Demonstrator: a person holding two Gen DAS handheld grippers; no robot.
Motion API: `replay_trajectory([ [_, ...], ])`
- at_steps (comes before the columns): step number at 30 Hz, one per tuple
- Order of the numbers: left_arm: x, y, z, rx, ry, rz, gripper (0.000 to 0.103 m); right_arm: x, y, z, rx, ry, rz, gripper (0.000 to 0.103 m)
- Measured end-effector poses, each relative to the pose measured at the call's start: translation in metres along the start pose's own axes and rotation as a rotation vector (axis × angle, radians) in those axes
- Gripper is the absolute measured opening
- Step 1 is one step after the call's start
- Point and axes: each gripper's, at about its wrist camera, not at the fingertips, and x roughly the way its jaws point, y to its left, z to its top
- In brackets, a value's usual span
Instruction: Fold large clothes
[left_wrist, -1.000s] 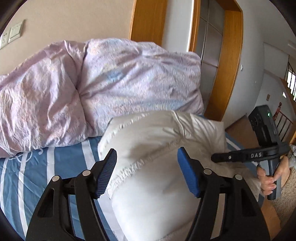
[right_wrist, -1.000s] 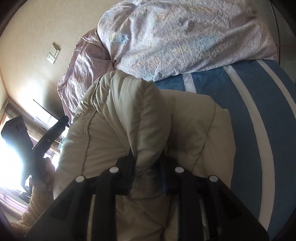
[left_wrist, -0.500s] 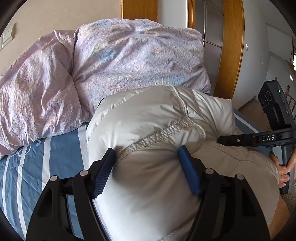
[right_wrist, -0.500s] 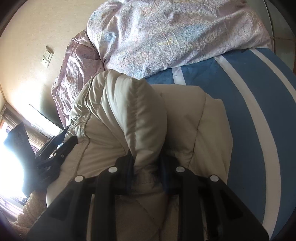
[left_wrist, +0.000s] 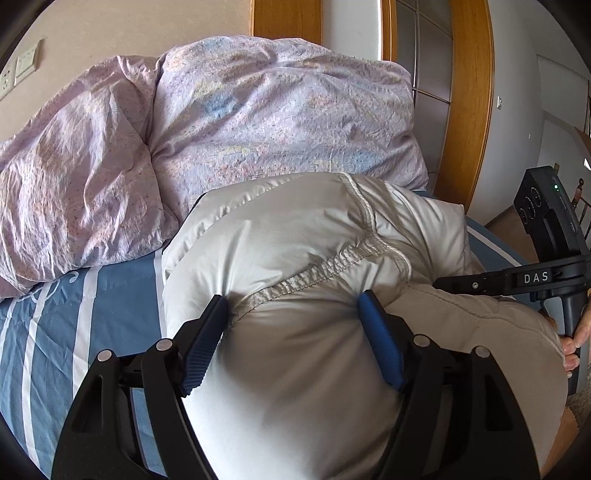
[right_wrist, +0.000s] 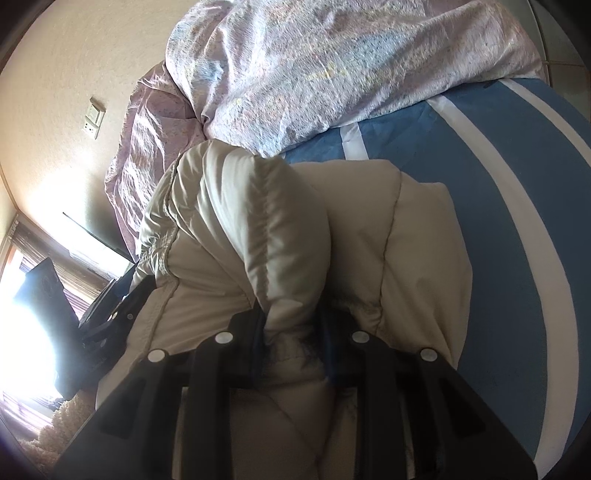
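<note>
— Puffy cream jacket (left_wrist: 295, 240)?
— Bunched on striped bed (left_wrist: 48, 332), just below lilac duvet (left_wrist: 258, 122).
— Left gripper (left_wrist: 293, 328)?
— Fingers (left_wrist: 205, 343) spread wide, pressing either side of padded bulge.
— Right gripper (right_wrist: 291, 332)?
— Fingers clamped on jacket fold.

Support: bed covered by a blue sheet with white stripes (left_wrist: 55, 317), also seen in the right wrist view (right_wrist: 491, 206).
On it, far side: crumpled pale lilac quilt with a fine speckled print (left_wrist: 229, 136), bunched in two big mounds against the wall (right_wrist: 332, 62).
On it, near side: puffy off-white padded jacket with stitched seams (left_wrist: 295, 258), heaped in a folded bundle (right_wrist: 406, 236), its far edge touching the quilt.
Sheet state: slightly creased, bare left of the jacket.
</note>
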Motion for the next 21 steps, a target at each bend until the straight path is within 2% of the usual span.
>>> replay_trajectory([
  [8, 0.006, 0.000, -0.004, 0.007, -0.008, 0.013, 0.075, 0.001, -0.001, -0.002, 0.010, -0.012, -0.009, 0.025],
  [14, -0.004, 0.003, 0.004, -0.013, -0.001, 0.021, 0.078, -0.005, -0.002, -0.002, 0.054, -0.026, -0.005, 0.025],
  [17, -0.011, 0.006, 0.013, -0.039, 0.024, 0.030, 0.080, -0.014, -0.001, -0.001, 0.081, -0.051, 0.022, 0.020],
  [21, -0.018, -0.004, 0.020, -0.001, 0.021, 0.050, 0.081, -0.028, 0.007, 0.003, 0.077, -0.094, 0.042, 0.016],
])
